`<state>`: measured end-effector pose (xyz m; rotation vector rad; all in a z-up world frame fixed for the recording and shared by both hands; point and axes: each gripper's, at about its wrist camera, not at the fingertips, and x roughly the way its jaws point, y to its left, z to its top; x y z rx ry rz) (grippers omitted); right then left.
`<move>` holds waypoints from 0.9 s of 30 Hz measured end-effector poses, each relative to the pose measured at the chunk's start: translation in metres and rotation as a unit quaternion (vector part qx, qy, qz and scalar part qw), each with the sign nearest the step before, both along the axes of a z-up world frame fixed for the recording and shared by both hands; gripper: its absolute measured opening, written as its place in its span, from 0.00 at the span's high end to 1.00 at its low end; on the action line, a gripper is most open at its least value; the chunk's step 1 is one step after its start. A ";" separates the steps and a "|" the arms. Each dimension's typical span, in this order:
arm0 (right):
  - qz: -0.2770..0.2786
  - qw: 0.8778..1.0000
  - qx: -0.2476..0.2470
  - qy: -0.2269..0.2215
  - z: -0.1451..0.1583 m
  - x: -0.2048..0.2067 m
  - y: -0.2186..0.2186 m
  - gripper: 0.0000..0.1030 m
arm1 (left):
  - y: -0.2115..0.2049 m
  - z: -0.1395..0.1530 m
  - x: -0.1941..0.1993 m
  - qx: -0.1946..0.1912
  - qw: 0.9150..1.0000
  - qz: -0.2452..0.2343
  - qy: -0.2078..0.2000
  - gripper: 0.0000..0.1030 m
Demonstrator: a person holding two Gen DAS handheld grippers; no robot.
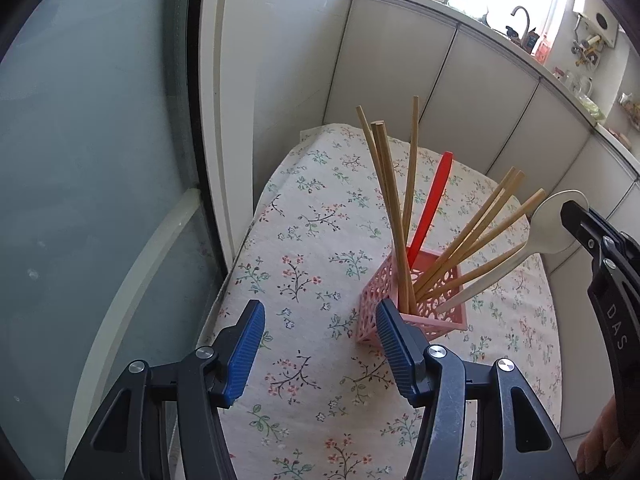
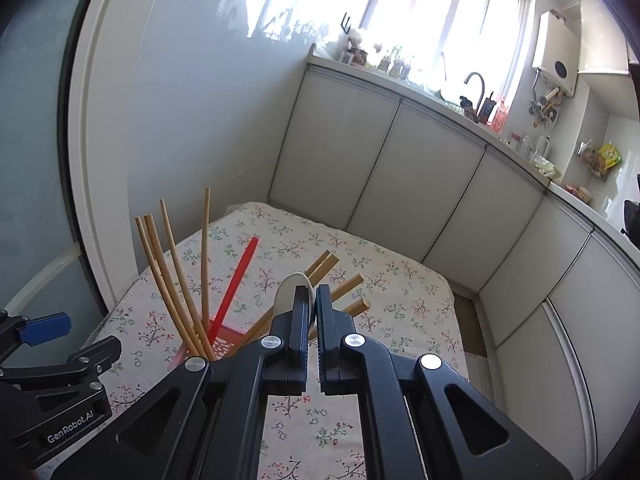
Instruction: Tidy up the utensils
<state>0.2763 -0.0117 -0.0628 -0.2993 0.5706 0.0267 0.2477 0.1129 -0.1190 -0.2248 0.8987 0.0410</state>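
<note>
On the table with the floral-print cloth (image 1: 320,216), pushed into a corner beside the grey-white cabinet fronts (image 2: 384,168), sits a pink perforated square utensil holder (image 1: 374,300), roughly mid-table, slightly nearer the camera side. Holder contents: a bunch of light wooden chopsticks (image 1: 390,208) fanned in two groups, one leaning toward the wall side, the other splayed toward the cabinets; one red plastic utensil handle (image 1: 434,200) standing between the groups; one cream-coloured spoon (image 1: 520,252), handle end down in the holder, bowl up and tilted out.

Left gripper (image 1: 320,344), blue ribbed pads: jaws spread, nothing between them, poised above the cloth just beside the holder's near corner; one pad overlaps the holder edge in view, contact can't be confirmed.

Right gripper (image 2: 313,300), black: jaws pressed together, pinching the cream spoon's bowl end; spoon still angled into the holder.
</note>
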 end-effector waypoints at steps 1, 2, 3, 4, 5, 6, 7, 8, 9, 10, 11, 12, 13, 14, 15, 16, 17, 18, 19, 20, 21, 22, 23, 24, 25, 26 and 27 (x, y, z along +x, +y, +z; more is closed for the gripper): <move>0.004 1.000 0.014 0.010 -0.001 0.002 -0.002 0.96 | 0.000 0.000 0.000 0.001 1.000 -0.001 0.000 0.42; 0.007 0.999 0.029 0.022 -0.001 0.004 -0.005 0.95 | -0.001 0.001 -0.001 0.003 1.000 -0.002 0.000 0.41; 0.008 0.998 0.045 0.032 -0.001 0.005 -0.009 0.95 | -0.002 0.001 -0.001 0.004 1.000 -0.003 0.000 0.40; 0.008 0.998 0.057 0.037 0.000 0.006 -0.013 0.92 | -0.002 0.001 -0.001 0.005 1.000 -0.003 0.000 0.38; 0.008 0.997 0.066 0.040 0.002 0.006 -0.016 0.89 | -0.002 0.001 -0.001 0.006 1.000 -0.004 0.000 0.37; 0.008 0.996 0.074 0.042 0.004 0.005 -0.019 0.88 | -0.003 0.001 -0.002 0.007 1.000 -0.004 0.000 0.36; 0.008 0.996 0.082 0.043 0.006 0.003 -0.023 0.84 | -0.004 0.002 -0.002 0.007 1.000 -0.005 0.001 0.35; 0.007 0.995 0.091 0.043 0.009 0.000 -0.027 0.80 | -0.005 0.002 -0.002 0.007 1.000 -0.006 0.003 0.35; 0.008 0.994 0.101 0.044 0.011 -0.005 -0.032 0.78 | -0.006 0.003 -0.002 0.007 1.000 -0.007 0.004 0.34; 0.007 0.993 0.112 0.044 0.014 -0.008 -0.037 0.74 | -0.007 0.003 -0.003 0.007 1.000 -0.009 0.005 0.32; 0.005 0.992 0.122 0.045 0.017 -0.012 -0.043 0.70 | -0.008 0.003 -0.003 0.008 1.000 -0.010 0.007 0.32; 0.003 0.990 0.131 0.046 0.021 -0.017 -0.049 0.69 | -0.010 0.004 -0.004 0.009 1.000 -0.011 0.007 0.30; 0.000 0.989 0.140 0.047 0.024 -0.021 -0.055 0.65 | -0.013 0.006 -0.005 0.009 1.000 -0.014 0.007 0.28; -0.004 0.988 0.148 0.049 0.027 -0.026 -0.061 0.59 | -0.015 0.008 -0.007 0.009 1.000 -0.017 0.007 0.27; -0.008 0.986 0.156 0.052 0.032 -0.032 -0.068 0.57 | -0.018 0.011 -0.009 0.010 1.000 -0.020 0.004 0.25; -0.011 0.985 0.166 0.054 0.035 -0.039 -0.075 0.51 | -0.022 0.014 -0.012 0.012 1.000 -0.021 0.000 0.21; -0.015 0.983 0.176 0.055 0.039 -0.048 -0.083 0.45 | -0.025 0.018 -0.015 0.014 1.000 -0.021 -0.001 0.19; -0.021 0.981 0.184 0.057 0.043 -0.058 -0.092 0.42 | -0.030 0.024 -0.020 0.017 1.000 -0.020 -0.003 0.16; -0.026 0.980 0.190 0.058 0.046 -0.068 -0.099 0.38 | -0.035 0.029 -0.024 0.022 1.000 -0.021 -0.004 0.14; -0.032 0.979 0.194 0.058 0.049 -0.080 -0.108 0.33 | -0.040 0.035 -0.030 0.030 0.999 -0.024 -0.005 0.13; -0.040 0.978 0.195 0.058 0.053 -0.091 -0.115 0.30 | -0.047 0.042 -0.038 0.040 0.999 -0.030 -0.008 0.09; -0.048 0.978 0.194 0.059 0.056 -0.103 -0.122 0.26 | -0.054 0.048 -0.045 0.049 0.998 -0.036 -0.013 0.03; -0.056 0.978 0.193 0.063 0.059 -0.115 -0.129 0.21 | -0.061 0.054 -0.055 0.057 0.997 -0.042 -0.019 0.00; -0.063 0.977 0.192 0.064 0.063 -0.128 -0.135 0.18 | -0.069 0.060 -0.065 0.065 0.996 -0.048 -0.026 0.00; -0.066 0.977 0.192 0.061 0.067 -0.141 -0.140 0.14 | -0.075 0.065 -0.076 0.072 0.995 -0.056 -0.033 0.00; -0.069 0.978 0.191 0.055 0.071 -0.155 -0.144 0.10 | -0.081 0.070 -0.085 0.078 0.994 -0.063 -0.038 0.00; -0.076 0.978 0.187 0.049 0.075 -0.168 -0.148 0.07 | -0.087 0.076 -0.096 0.082 0.993 -0.069 -0.043 0.00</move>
